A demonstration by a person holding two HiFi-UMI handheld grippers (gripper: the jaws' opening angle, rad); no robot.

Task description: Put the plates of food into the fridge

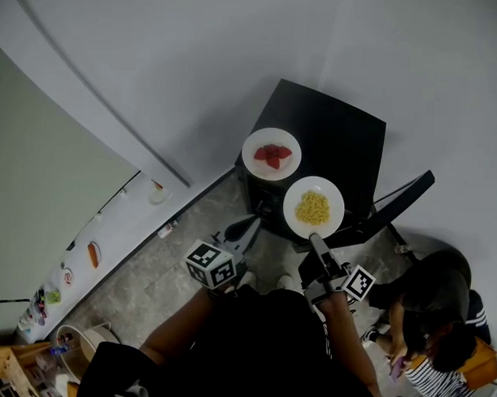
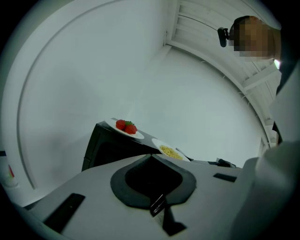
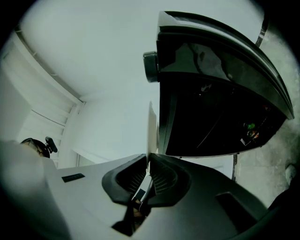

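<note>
Two white plates rest on a black table (image 1: 348,136). The far plate of strawberries (image 1: 271,154) also shows in the left gripper view (image 2: 126,128). The near plate of yellow noodles (image 1: 313,207) overhangs the table's front edge. My right gripper (image 1: 315,236) is shut on its near rim. In the right gripper view the noodle plate (image 3: 152,126) stands edge-on between the ribbed pads (image 3: 161,176). My left gripper (image 1: 244,227) hangs shut and empty, left of the table's front corner. Both plates lie well beyond the left gripper (image 2: 152,164), the noodle plate (image 2: 169,151) being the nearer.
A long white ledge (image 1: 109,229) with several small food items runs along the left, beside a pale green panel (image 1: 37,194). A person (image 1: 432,314) crouches at the lower right. A black frame (image 1: 399,203) sticks out right of the table. The floor is grey stone.
</note>
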